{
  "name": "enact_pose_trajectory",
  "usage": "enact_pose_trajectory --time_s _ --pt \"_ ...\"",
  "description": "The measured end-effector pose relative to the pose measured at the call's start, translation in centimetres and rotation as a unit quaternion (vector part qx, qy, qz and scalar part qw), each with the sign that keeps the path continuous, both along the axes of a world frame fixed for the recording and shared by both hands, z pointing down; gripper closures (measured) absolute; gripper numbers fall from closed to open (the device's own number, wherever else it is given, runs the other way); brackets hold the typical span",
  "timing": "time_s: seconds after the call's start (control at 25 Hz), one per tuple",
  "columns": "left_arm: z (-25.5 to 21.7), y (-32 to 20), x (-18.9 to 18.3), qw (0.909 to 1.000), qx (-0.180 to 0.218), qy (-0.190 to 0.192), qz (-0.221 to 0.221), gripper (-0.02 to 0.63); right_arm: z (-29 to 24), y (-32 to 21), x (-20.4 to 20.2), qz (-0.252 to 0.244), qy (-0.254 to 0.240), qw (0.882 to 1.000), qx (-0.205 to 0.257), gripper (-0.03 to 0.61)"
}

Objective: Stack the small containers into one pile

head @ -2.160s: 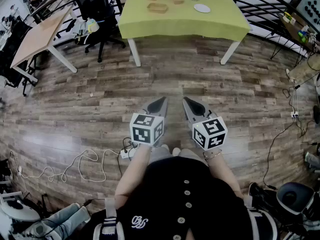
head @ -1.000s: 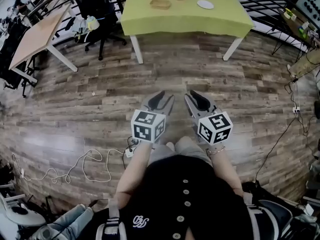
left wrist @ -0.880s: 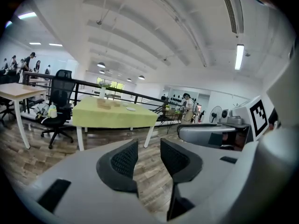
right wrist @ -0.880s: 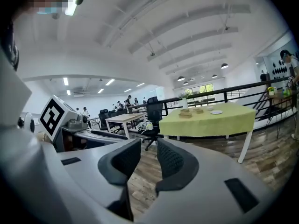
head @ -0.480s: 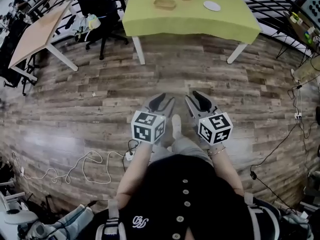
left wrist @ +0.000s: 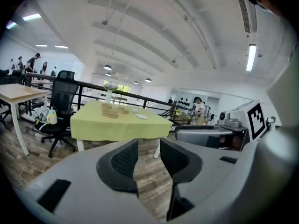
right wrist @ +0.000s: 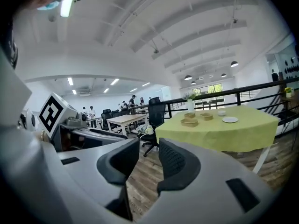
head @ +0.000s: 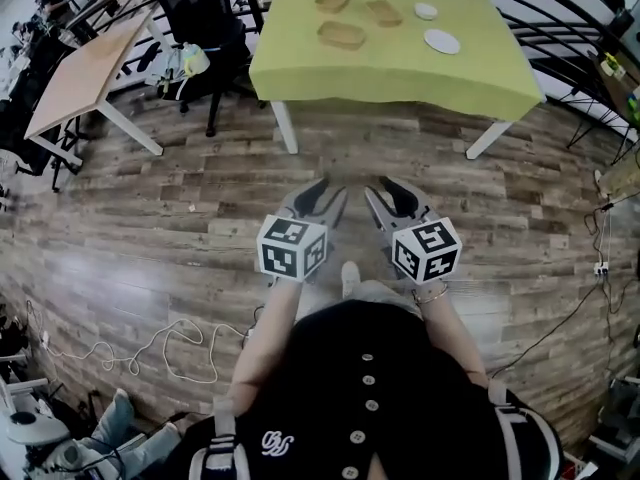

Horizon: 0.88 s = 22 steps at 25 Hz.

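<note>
- A person holds the left gripper (head: 325, 198) and the right gripper (head: 385, 196) side by side above the wooden floor (head: 180, 208), both with jaws apart and empty.
- Well ahead, three small containers (head: 342, 35) sit unstacked on the green table (head: 400, 73).
- The approach appears under way. The next move calls for reaching the table and taking one container.

A: Where do the containers (head: 342, 35) sit?
B: On the far table (head: 390, 73), all three toward its left half, close together, a plate (head: 441, 41) to their right.
A: And left of that table?
B: A chair (head: 190, 8), then another table (head: 85, 68) farther left.
</note>
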<state>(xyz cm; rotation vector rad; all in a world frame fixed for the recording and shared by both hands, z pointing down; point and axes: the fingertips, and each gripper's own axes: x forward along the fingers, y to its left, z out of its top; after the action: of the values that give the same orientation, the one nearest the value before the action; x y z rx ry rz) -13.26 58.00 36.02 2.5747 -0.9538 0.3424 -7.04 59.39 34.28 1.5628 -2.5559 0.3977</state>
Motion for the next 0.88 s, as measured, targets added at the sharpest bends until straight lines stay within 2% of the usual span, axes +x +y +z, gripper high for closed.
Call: enact_pose_trajectory --time_s 0.2,0.48,0.64,0.88 --pt "0.2 -4.6 2.0 0.9999 -0.005 0.005 -0.009 0.463 -0.1 -4.5 1.9 -0.013 0.003 1.000 0.003 0.454" --pt "1.4 -8.4 5.4 0.9996 -0.027 0.007 0.000 0.471 0.8 -7.6 3.4 -0.034 0.020 0.999 -0.009 0.454" --pt "1.9 -10.1 6.9 0.9994 -0.028 -0.010 0.016 0.469 1.6 -9.2 5.1 -0.017 0.016 1.000 -0.017 0.454" --pt "2.1 -13.3 7.7 0.9994 -0.027 -0.007 0.022 0.459 1.7 -12.6 6.9 0.009 0.016 1.000 -0.013 0.453"
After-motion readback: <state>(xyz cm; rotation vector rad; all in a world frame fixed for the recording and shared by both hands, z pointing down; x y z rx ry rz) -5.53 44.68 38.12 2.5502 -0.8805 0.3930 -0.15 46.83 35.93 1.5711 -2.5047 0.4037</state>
